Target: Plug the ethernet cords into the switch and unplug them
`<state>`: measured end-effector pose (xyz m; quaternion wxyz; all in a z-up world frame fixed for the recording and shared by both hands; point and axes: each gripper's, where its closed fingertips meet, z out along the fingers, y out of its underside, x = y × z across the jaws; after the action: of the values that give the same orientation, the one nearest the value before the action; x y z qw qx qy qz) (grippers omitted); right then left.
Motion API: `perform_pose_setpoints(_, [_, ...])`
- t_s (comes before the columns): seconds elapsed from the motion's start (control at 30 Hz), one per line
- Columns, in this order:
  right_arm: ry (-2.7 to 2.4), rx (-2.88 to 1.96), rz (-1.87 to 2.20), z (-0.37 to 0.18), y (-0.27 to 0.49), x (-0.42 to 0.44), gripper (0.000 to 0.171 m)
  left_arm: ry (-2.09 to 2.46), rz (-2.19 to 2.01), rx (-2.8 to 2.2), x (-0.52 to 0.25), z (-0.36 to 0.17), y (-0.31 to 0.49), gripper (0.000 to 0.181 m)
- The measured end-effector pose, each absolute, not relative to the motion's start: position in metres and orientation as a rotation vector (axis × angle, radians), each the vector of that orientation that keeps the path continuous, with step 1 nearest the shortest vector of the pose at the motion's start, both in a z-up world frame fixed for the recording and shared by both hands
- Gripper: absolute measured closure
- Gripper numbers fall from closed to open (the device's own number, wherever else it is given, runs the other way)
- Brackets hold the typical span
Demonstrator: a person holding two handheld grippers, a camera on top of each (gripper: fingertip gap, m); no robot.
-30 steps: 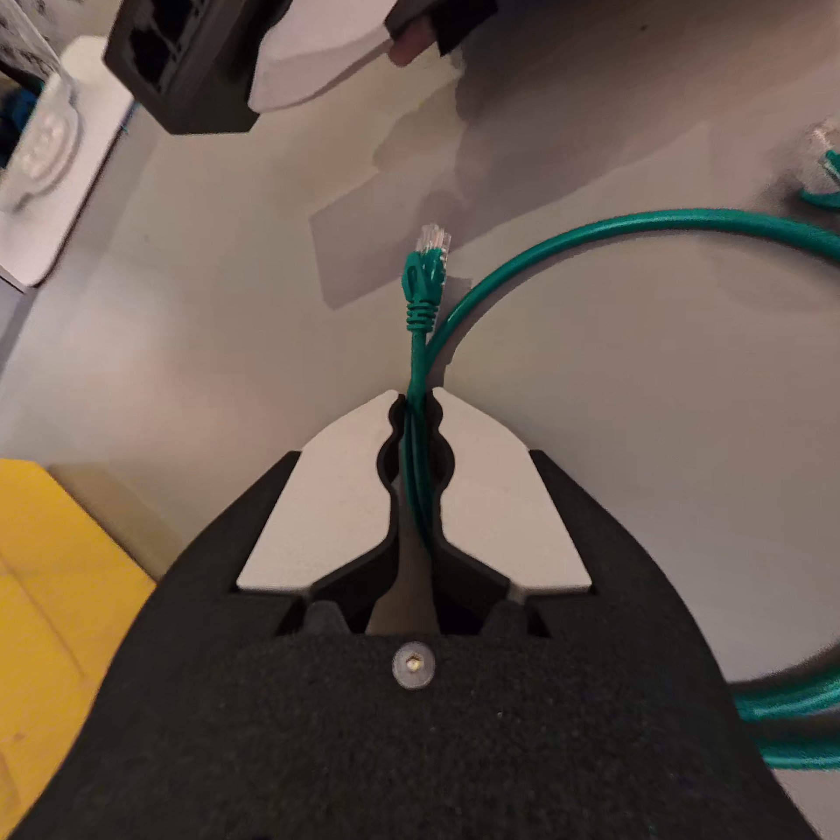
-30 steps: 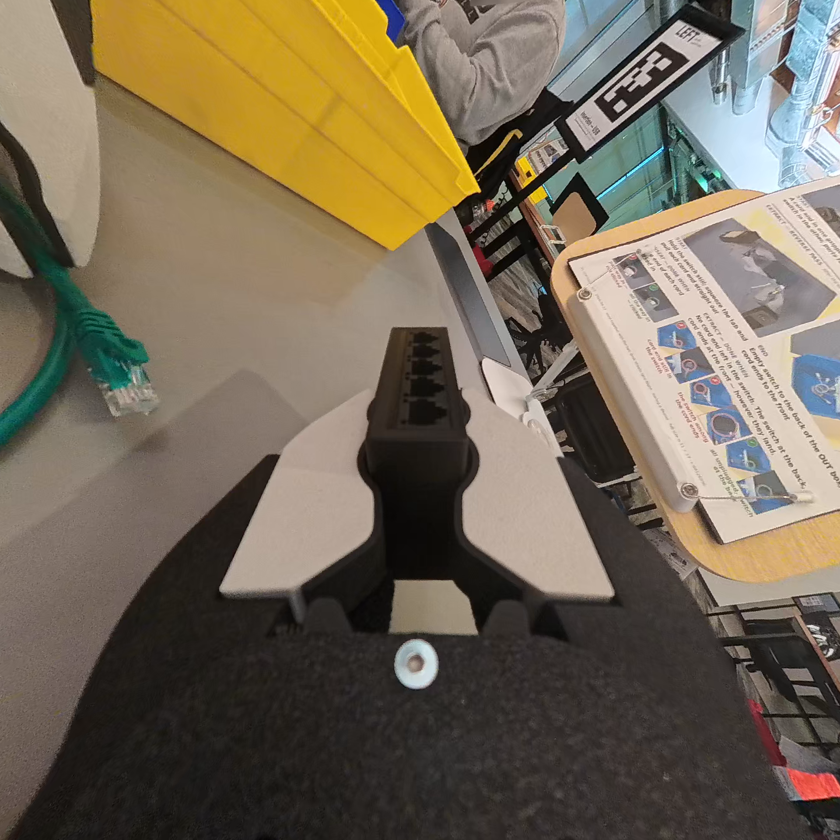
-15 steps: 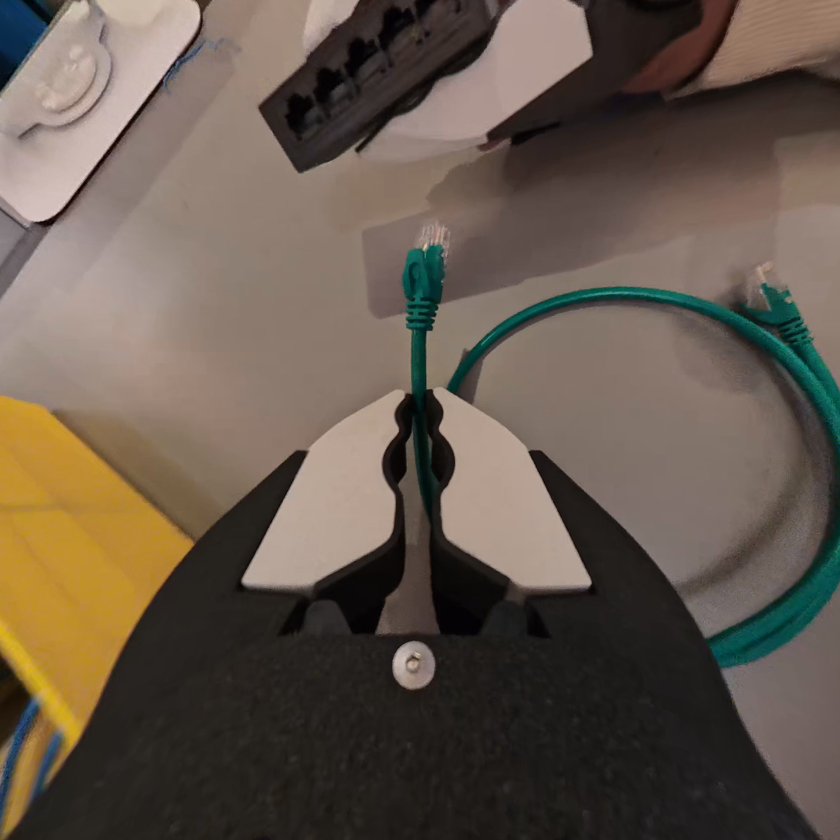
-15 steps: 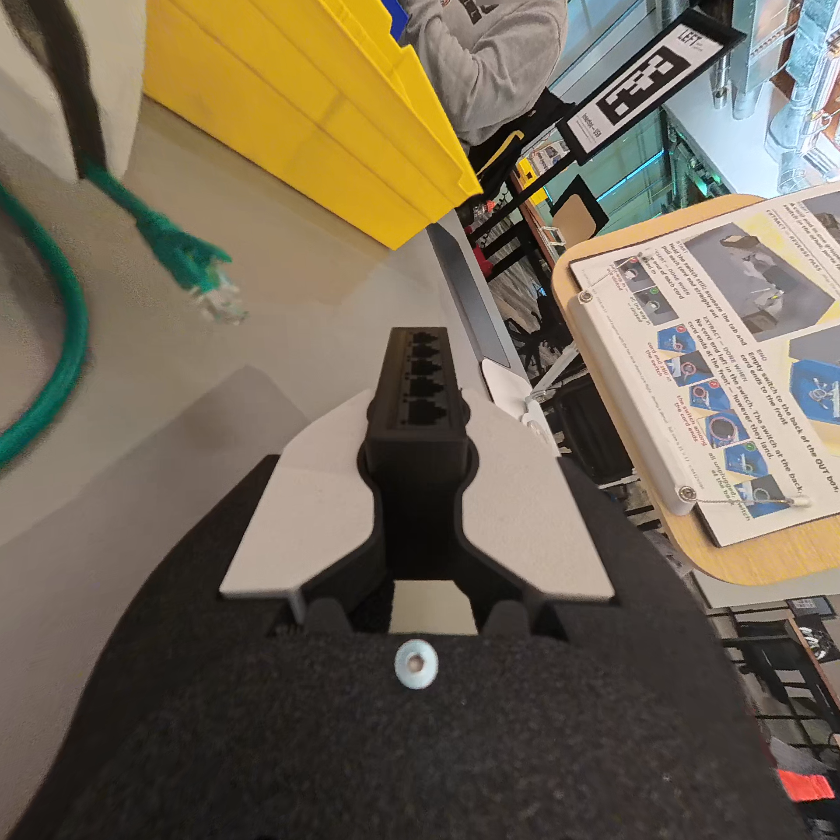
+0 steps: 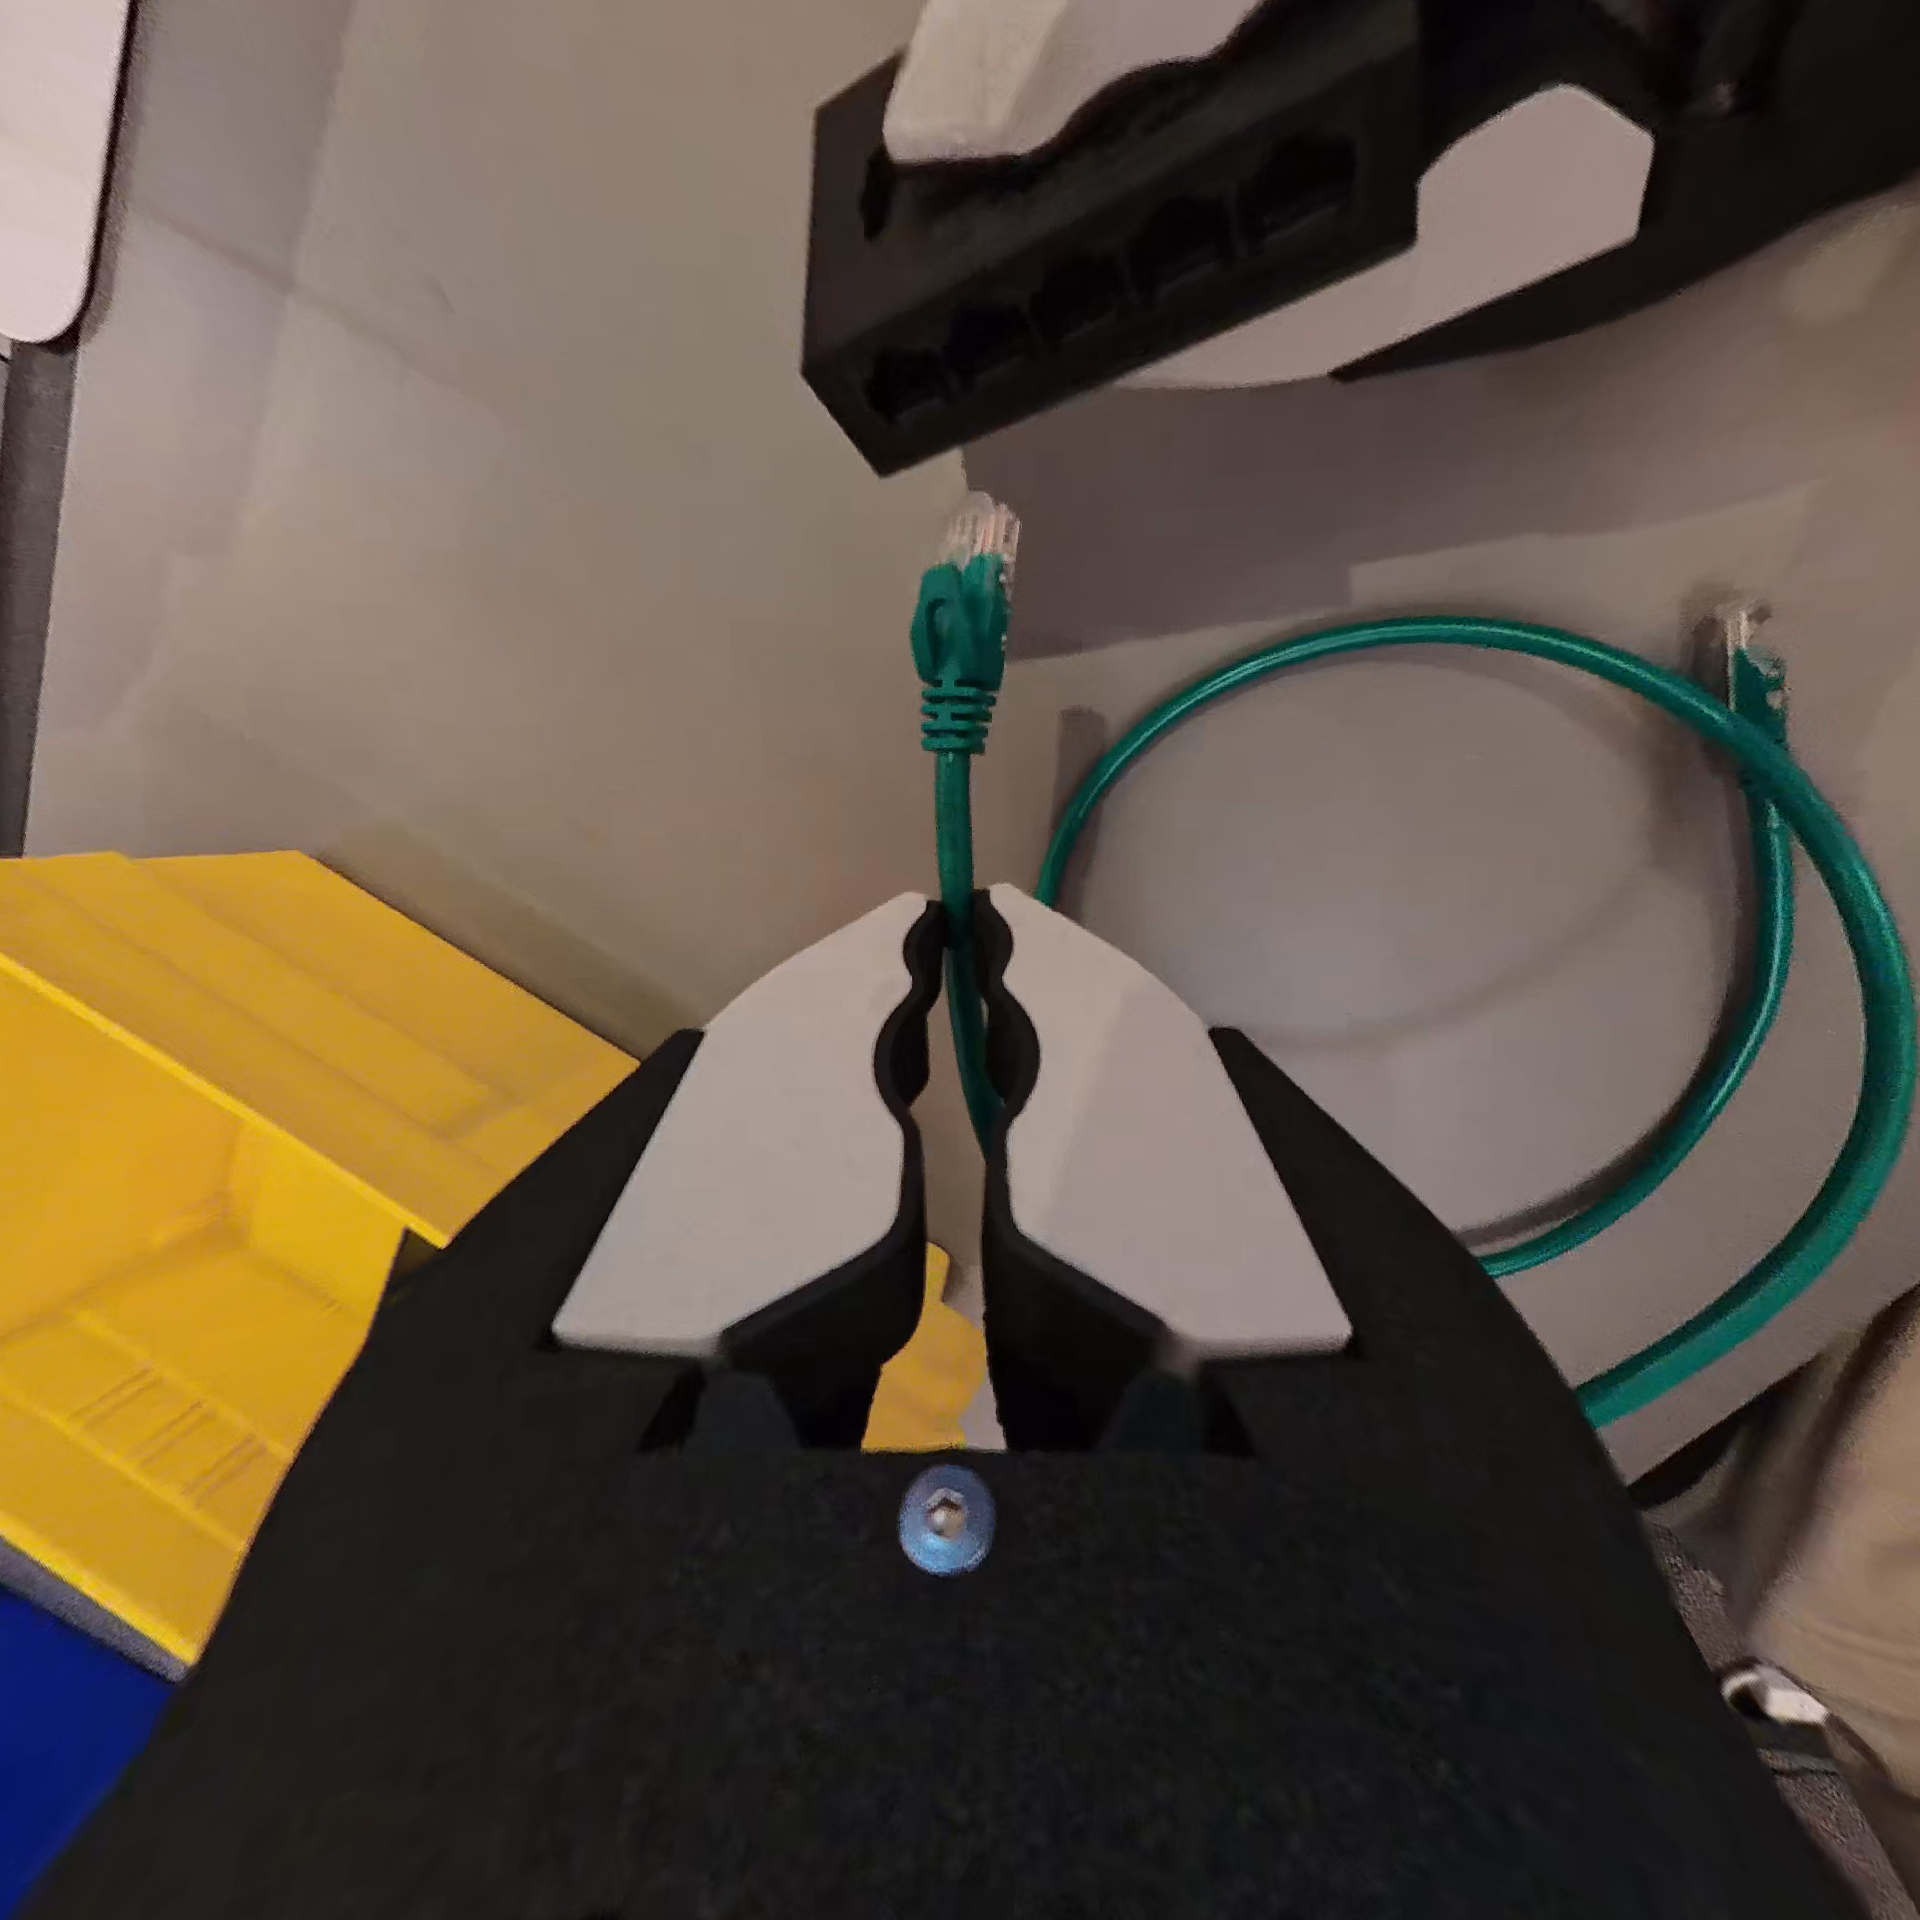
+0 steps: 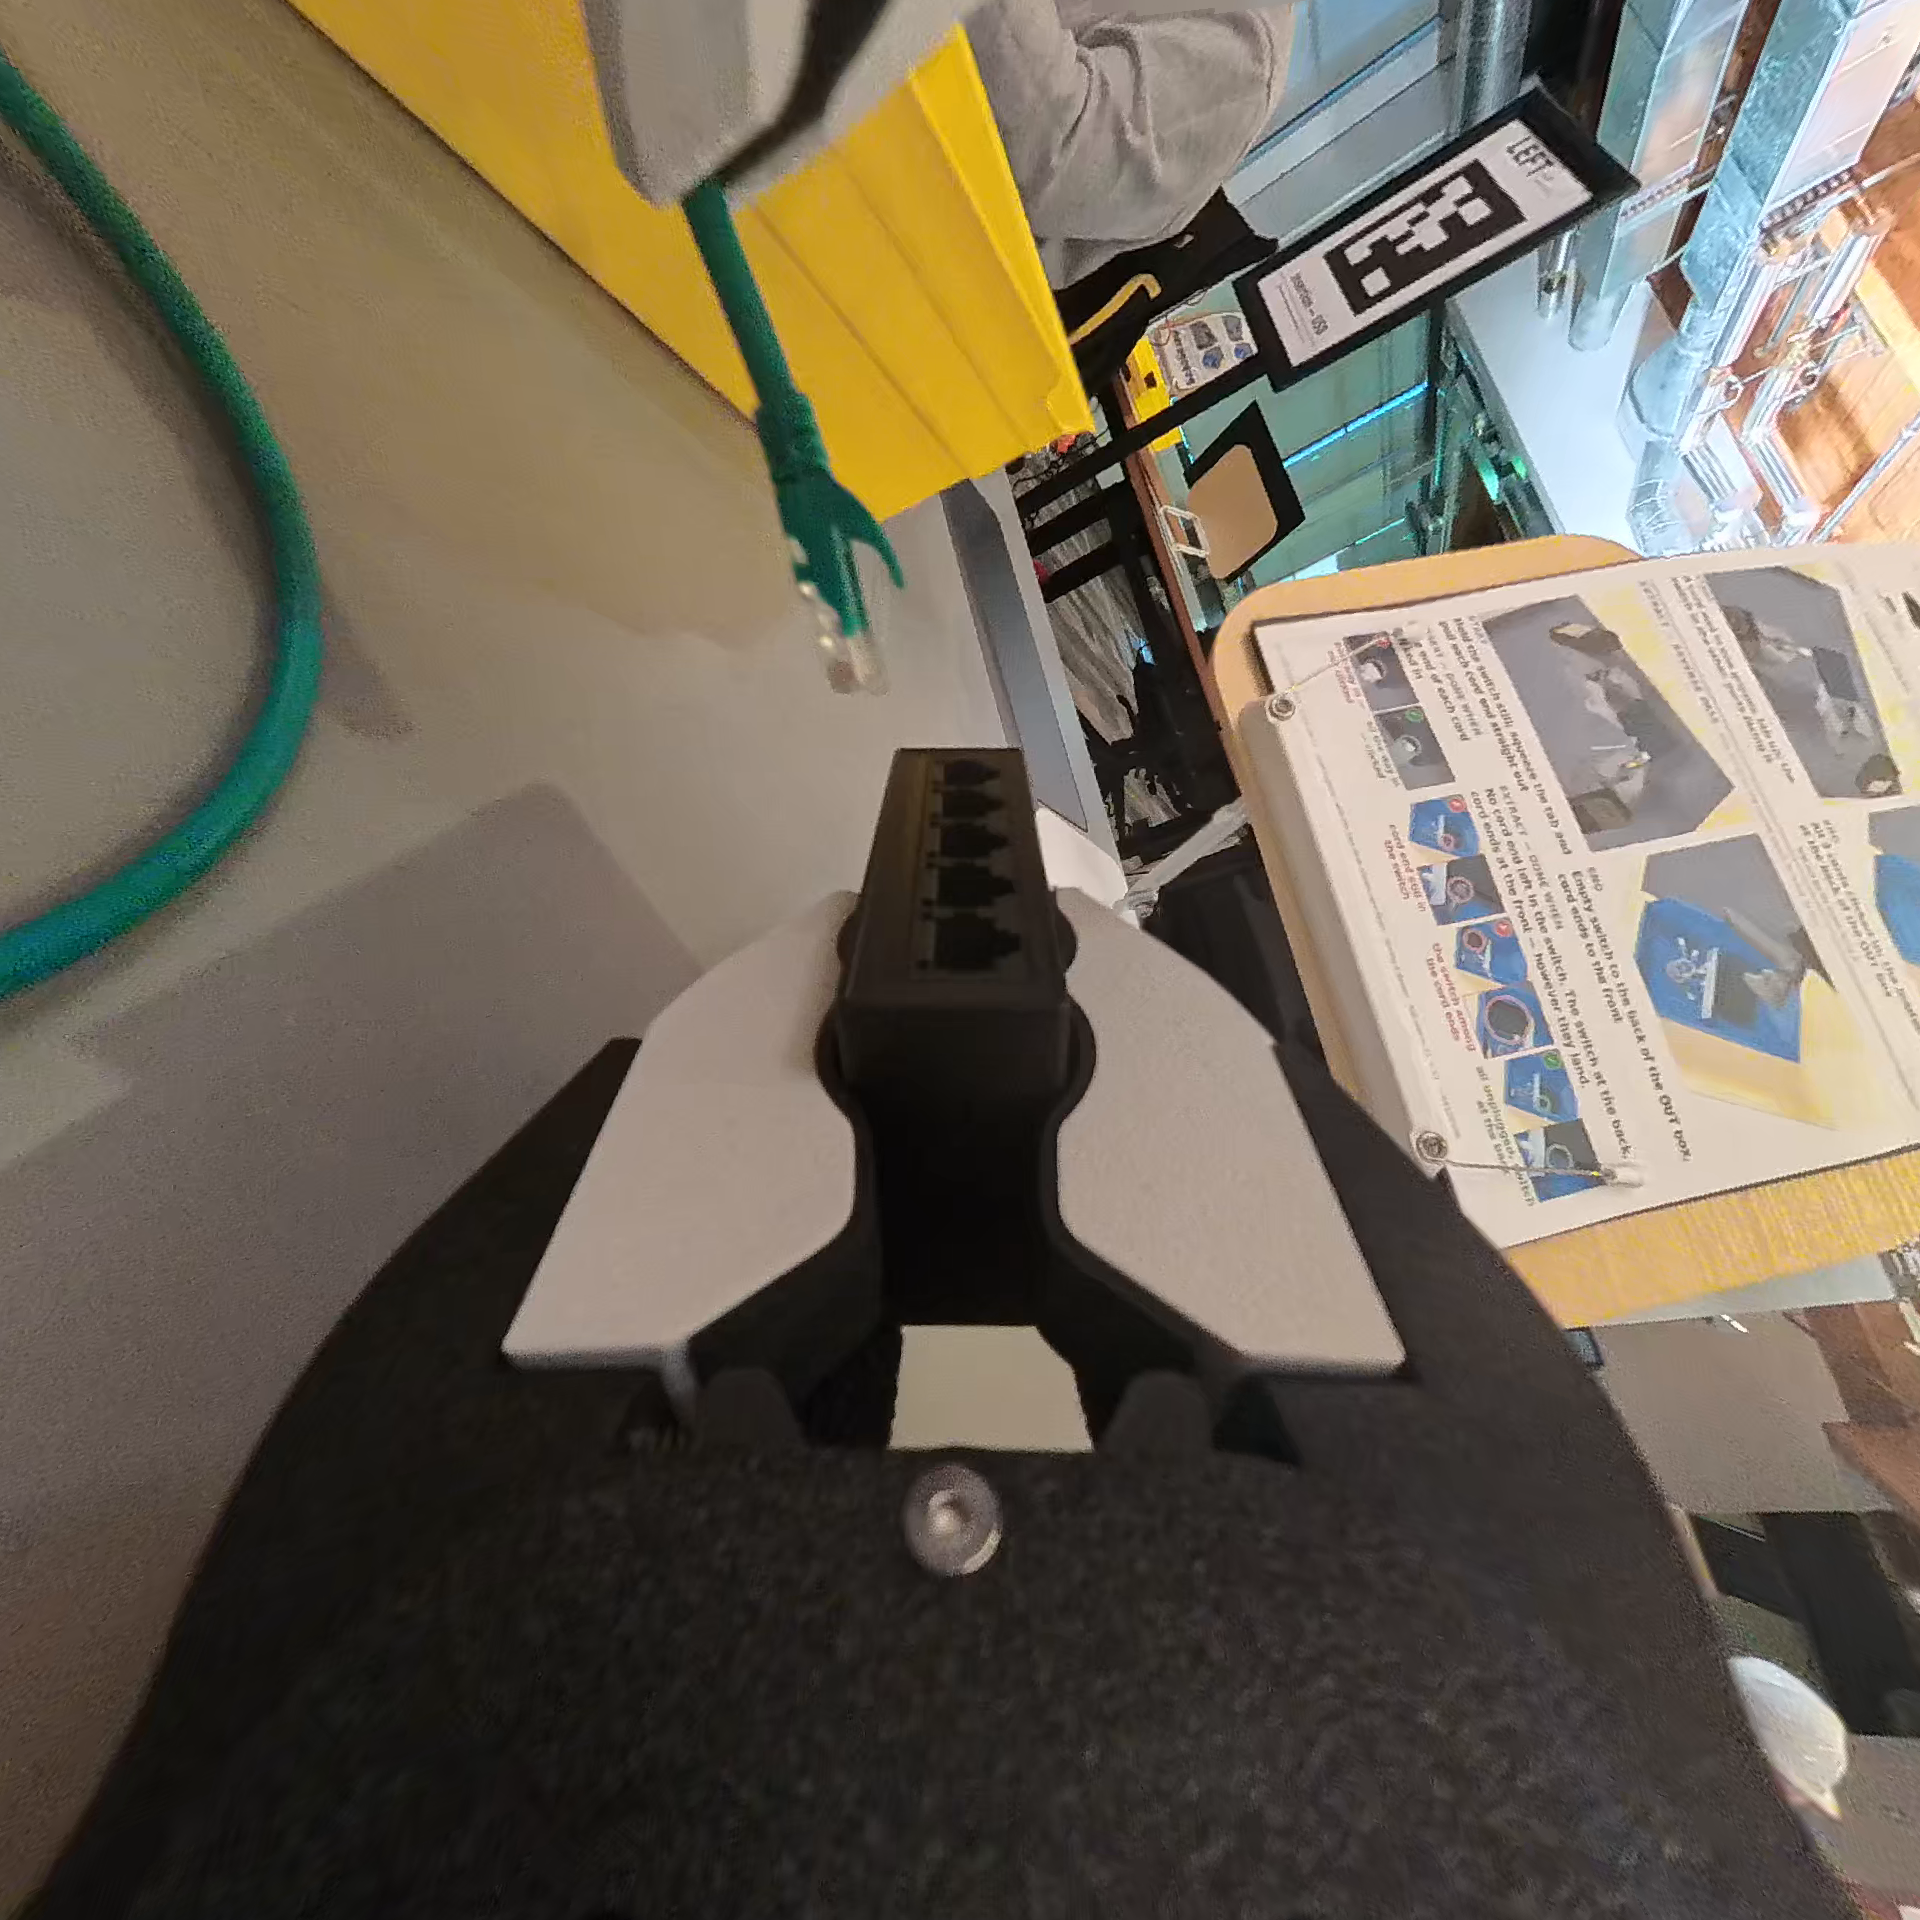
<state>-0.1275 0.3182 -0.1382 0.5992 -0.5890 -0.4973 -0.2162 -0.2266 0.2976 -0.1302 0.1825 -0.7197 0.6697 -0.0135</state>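
cord cut off (right edge), plug blurred

**Materials and finishes**

Ethernet cord: green sheathing, smooth with a slight sheen; clear plastic plug at its end. Switch: black matt plastic. Left gripper and right gripper: smooth pale grey plastic fingers on a rough, grainy black body; bright metal screw. Table: smooth matt grey. Bin: glossy yellow plastic. Instruction sheet: printed paper on a wood-look board

Hand-held gripper clamps switch; blurred plug near.
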Motion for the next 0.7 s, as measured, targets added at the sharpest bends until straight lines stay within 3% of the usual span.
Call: perform_pose_setpoints(0.7, [-1.221, -1.326, -0.586, -0.142, 0.314, -0.135, 0.141, 1.855, 0.008, -2.185, -0.213, -0.130, 0.289, 0.176])
